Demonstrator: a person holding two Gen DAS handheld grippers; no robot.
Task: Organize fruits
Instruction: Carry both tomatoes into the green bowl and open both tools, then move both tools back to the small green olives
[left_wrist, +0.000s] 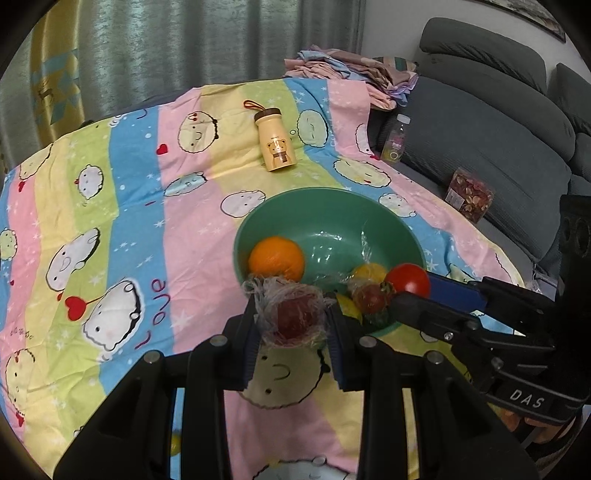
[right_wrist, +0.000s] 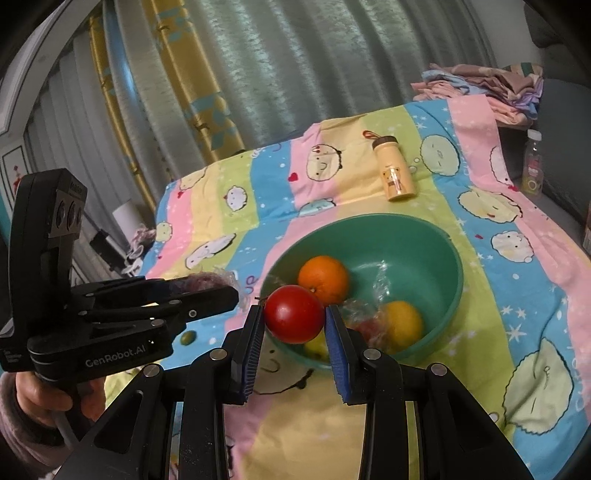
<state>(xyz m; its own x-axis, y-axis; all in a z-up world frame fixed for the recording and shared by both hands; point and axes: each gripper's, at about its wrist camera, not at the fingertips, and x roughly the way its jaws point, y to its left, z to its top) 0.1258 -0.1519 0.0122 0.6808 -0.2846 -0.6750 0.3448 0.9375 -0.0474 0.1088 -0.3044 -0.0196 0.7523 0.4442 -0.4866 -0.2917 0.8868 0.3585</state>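
While both grippers hover at the near rim of the green bowl (left_wrist: 328, 206), each pinches one fruit. Left gripper (left_wrist: 293, 325): its fingers (left_wrist: 251, 343) press on a red fruit in crinkled plastic wrap (left_wrist: 295, 317), held just above the bowl's near-left edge. Right gripper (right_wrist: 295, 325): its blue-padded fingers (right_wrist: 338, 343) clamp a bare red tomato (right_wrist: 294, 314) over the bowl's near rim; in the left wrist view the same tomato (left_wrist: 408, 279) appears at the bowl's right side.

Bowl contents: an orange (right_wrist: 324, 278) lies at the left of the bowl, a yellow fruit (right_wrist: 402, 325) at the near right, and a small red fruit under clear wrap (left_wrist: 369, 297) just beside the yellow one. A further yellow-green fruit (right_wrist: 317, 347) shows partly below the tomato.

Setting: the bowl rests on a surface covered with a striped cartoon cloth (left_wrist: 129, 206). A cream bear-print bottle (left_wrist: 275, 142) lies on its side at the far side, well apart from the bowl. A grey sofa (left_wrist: 480, 140) at the right carries a clear bottle (left_wrist: 395, 138), a packet (left_wrist: 469, 194) and folded fabrics (left_wrist: 351, 70). Curtains (right_wrist: 258, 74) hang behind.
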